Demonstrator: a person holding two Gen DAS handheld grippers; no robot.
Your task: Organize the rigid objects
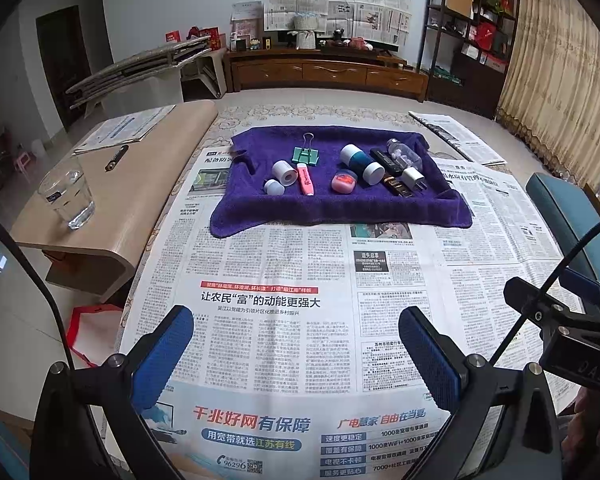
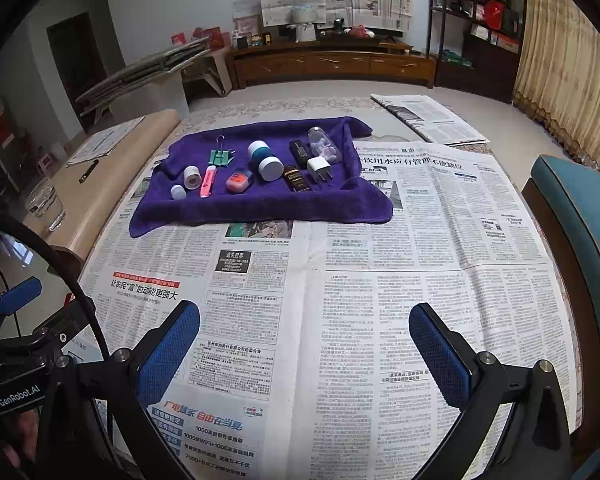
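In the left wrist view, the left gripper (image 1: 296, 354) is seen held above the newspaper (image 1: 284, 280), its blue-padded fingers (image 1: 162, 360) spread wide apart with nothing between them. A purple towel (image 1: 340, 204) is laid on the far part of the newspaper, and the rigid objects are gathered on it. Toward the towel's left side a small white cap (image 1: 273, 187) lies just beside a white roll (image 1: 285, 172), with a pink highlighter (image 1: 306, 179) next to them and a green binder clip (image 1: 305, 154) behind. Near the towel's middle a pink round case (image 1: 344, 181) is found beside a teal bottle with white ends (image 1: 362, 163). On the towel's right side a black flat bar (image 1: 392, 172), a white plug adapter (image 1: 414, 179) and a clear bottle (image 1: 404, 154) are set close together. Left of the towel, on a beige side table (image 1: 140, 184), a glass of water (image 1: 67, 193) is stood.

In the right wrist view, the right gripper (image 2: 304, 354) is likewise held over the newspaper (image 2: 420, 240), its fingers (image 2: 440, 356) parted widely and empty. The purple towel (image 2: 260, 208) is seen ahead and to the left, with the pink highlighter (image 2: 207, 181), the teal bottle (image 2: 265, 160) and the white plug adapter (image 2: 320, 169) resting on it. Right of the towel, a teal chair (image 2: 580, 216) is partly shown at the frame edge.
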